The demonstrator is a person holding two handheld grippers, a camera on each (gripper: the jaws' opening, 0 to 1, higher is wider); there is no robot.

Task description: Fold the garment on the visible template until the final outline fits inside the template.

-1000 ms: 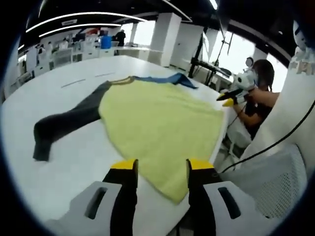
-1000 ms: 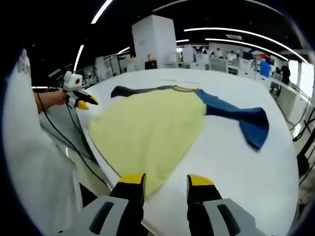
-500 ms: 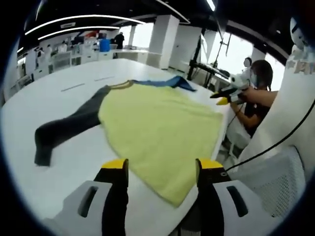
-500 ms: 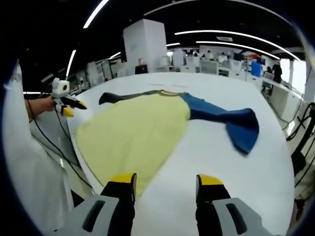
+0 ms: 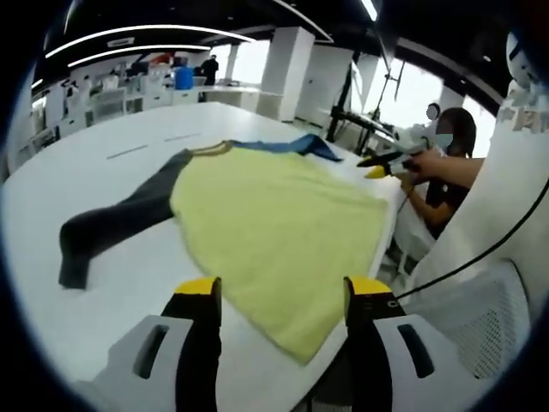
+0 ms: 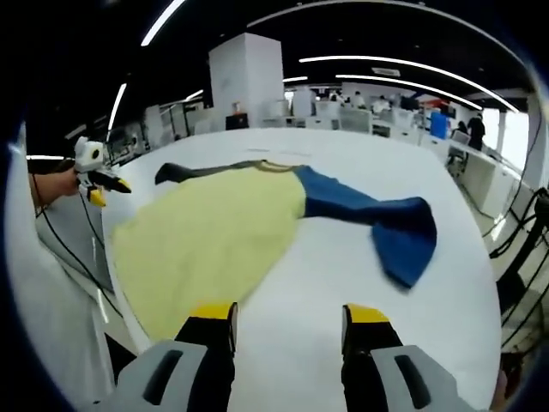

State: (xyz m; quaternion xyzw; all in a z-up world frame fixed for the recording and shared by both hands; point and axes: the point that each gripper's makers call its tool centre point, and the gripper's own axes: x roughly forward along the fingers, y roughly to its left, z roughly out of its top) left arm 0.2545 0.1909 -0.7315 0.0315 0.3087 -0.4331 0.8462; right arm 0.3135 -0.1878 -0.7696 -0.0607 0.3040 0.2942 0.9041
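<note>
Garment (image 5: pixel 274 232) lies spread flat on the white table (image 5: pixel 111 283), yellow body in the middle, with its hem corners reaching the table edge nearest the person. From the yellow body a dark grey sleeve (image 5: pixel 103 227) runs out to one side and a blue sleeve (image 6: pixel 377 223) to the other; a ribbed collar sits at the far end of the body. No fold has been made yet, by the look of it, and no template outline can be made out under the cloth.

Left gripper (image 5: pixel 274 296) hovers above the hem corner on the grey-sleeve side, jaws spread wide and holding nothing. Right gripper (image 6: pixel 287 318) hovers above the hem corner on the blue-sleeve side, likewise parted and empty. Each shows small in the other's view, off the table edge beside the garment.

The step in hand seems to be the first grasp. To do it well, each gripper should probably come down on its own hem corner, pinch both layers of cloth together, and lift evenly so the body does not skew. Sleeves may be better folded in over the body first, since they stretch well beyond it. The overhanging corners could slip off the table if tugged toward the person.

No containers are in sight.
</note>
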